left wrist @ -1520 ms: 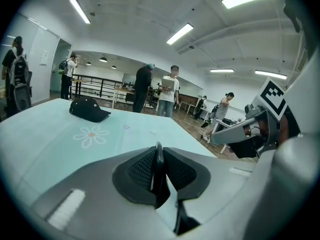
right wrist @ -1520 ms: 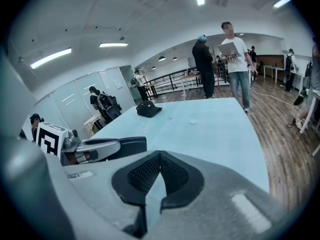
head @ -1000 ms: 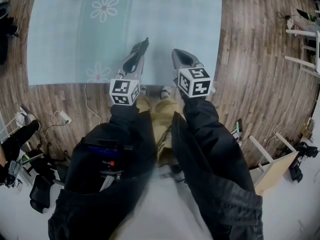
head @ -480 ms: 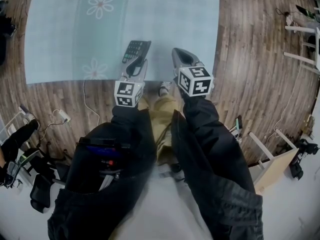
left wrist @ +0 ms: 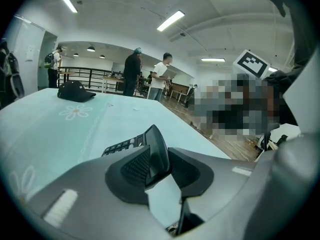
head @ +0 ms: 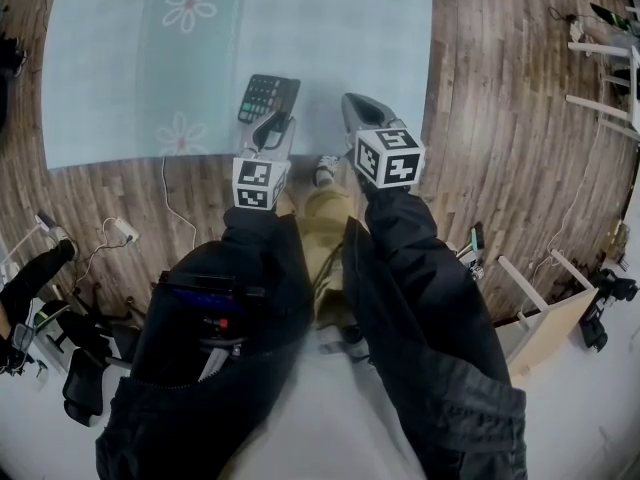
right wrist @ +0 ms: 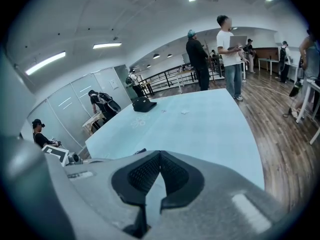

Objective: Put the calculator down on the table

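Loosely, left tool, just opening, brackets the calculator; right tool sits closed

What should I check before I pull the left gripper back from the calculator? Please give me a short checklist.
1. Calculator is on the table: ok, the head view shows it fully on the surface.
2. Left gripper has let go: ok, its jaws have just been opening, and a gap shows beside the calculator's near end, which stands between them.
3. Near end is free of both pads: cannot tell, it sits close against one pad.
4. Calculator lies flat: cannot tell, its near end looks raised in the left gripper view.
5. Right gripper is out of the way: ok, shut, empty, apart from the calculator.
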